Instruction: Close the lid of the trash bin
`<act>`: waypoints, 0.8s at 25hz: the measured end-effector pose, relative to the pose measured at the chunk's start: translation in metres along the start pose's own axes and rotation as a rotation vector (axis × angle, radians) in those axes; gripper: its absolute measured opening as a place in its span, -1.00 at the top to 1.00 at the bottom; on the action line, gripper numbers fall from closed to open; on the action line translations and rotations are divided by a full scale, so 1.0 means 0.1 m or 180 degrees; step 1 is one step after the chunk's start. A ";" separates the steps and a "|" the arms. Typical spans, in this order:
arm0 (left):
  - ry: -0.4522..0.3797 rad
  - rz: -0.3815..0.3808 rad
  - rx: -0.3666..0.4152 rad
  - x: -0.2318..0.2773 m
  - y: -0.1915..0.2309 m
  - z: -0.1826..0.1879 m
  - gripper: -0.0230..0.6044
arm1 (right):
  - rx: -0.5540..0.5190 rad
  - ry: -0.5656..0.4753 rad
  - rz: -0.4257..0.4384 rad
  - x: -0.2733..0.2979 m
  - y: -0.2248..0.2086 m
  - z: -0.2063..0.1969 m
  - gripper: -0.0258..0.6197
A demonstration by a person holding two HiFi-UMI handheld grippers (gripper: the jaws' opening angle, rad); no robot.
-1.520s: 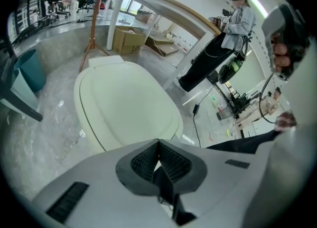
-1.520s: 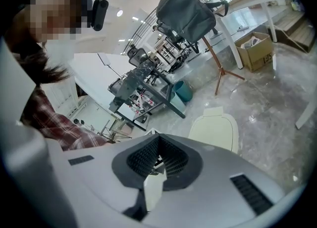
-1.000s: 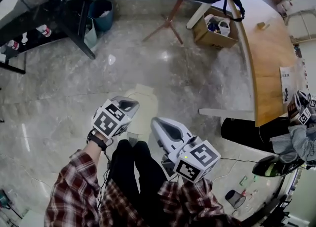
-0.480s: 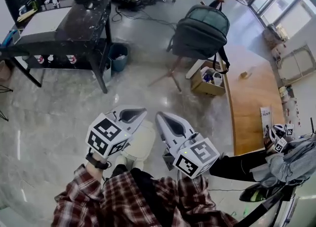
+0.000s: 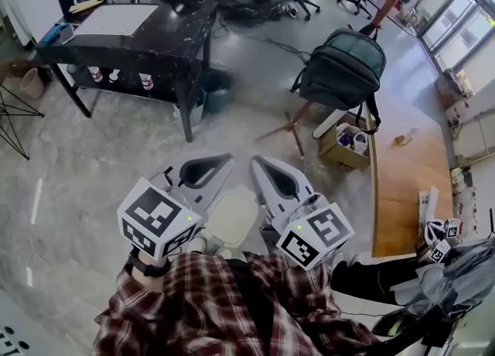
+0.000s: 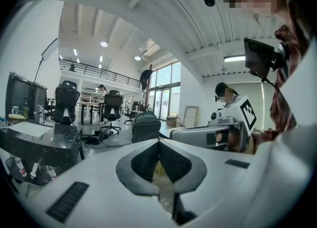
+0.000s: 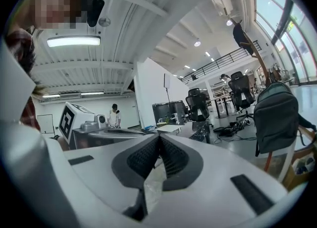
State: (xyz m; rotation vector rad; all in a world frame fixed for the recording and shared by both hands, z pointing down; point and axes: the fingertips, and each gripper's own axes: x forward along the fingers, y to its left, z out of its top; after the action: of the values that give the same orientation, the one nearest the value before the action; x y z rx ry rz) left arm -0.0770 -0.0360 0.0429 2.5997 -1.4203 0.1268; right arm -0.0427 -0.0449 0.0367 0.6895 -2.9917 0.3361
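Seen from above in the head view, the cream trash bin [image 5: 230, 221] stands on the floor right in front of me, its pale top partly hidden by both grippers. My left gripper [image 5: 229, 158] and right gripper [image 5: 254, 160] are held side by side above it, pointing out into the room, apart from the bin. In the left gripper view the left gripper [image 6: 158, 141] has its tips together with nothing between them. The right gripper [image 7: 159, 136] looks the same in its own view, shut and empty. Neither gripper view shows the bin.
A black desk [image 5: 139, 25] stands at the far left with a small dark bin [image 5: 216, 90] under it. A green backpack [image 5: 344, 68] hangs on a stand beside a cardboard box [image 5: 348, 147]. A wooden table [image 5: 406, 192] runs along the right. Office chairs stand further back.
Both grippers have risen and tipped up to point out into the room. The head view has lifted from the floor, so the cream bin now shows lower, close to my body.
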 end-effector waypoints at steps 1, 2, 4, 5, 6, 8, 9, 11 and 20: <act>-0.0018 0.0028 -0.0016 -0.05 0.02 0.01 0.89 | -0.0005 -0.0002 0.0022 0.02 0.02 0.00 0.88; -0.0038 0.0046 -0.0038 -0.08 0.02 0.01 0.89 | -0.0010 -0.0004 0.0041 0.03 0.04 0.00 0.88; -0.0071 0.0069 -0.0064 -0.12 0.02 -0.02 0.89 | -0.0036 -0.0007 0.0075 0.03 0.08 -0.02 0.88; -0.0082 0.0083 -0.0064 -0.14 0.02 -0.04 0.89 | -0.0054 -0.0004 0.0097 0.03 0.10 -0.04 0.88; -0.0090 0.0100 -0.0058 -0.15 0.01 -0.05 0.89 | -0.0071 0.0007 0.0125 0.04 0.13 -0.05 0.88; -0.0088 0.0142 -0.0037 -0.18 0.01 -0.08 0.89 | -0.0093 0.0047 0.0183 0.05 0.19 -0.09 0.88; -0.0083 0.0155 -0.0027 -0.18 0.01 -0.09 0.89 | -0.0099 0.0062 0.0204 0.06 0.21 -0.11 0.88; -0.0083 0.0145 -0.0020 -0.18 0.00 -0.10 0.89 | -0.0099 0.0069 0.0226 0.06 0.23 -0.12 0.88; -0.0076 0.0111 -0.0028 -0.23 -0.06 -0.13 0.89 | -0.0099 0.0086 0.0297 0.08 0.33 -0.17 0.88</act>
State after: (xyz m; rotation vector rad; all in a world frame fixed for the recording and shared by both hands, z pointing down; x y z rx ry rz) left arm -0.0849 -0.0111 0.0516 2.5786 -1.4714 0.0940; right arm -0.0647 -0.0158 0.0477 0.5396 -3.0027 0.3002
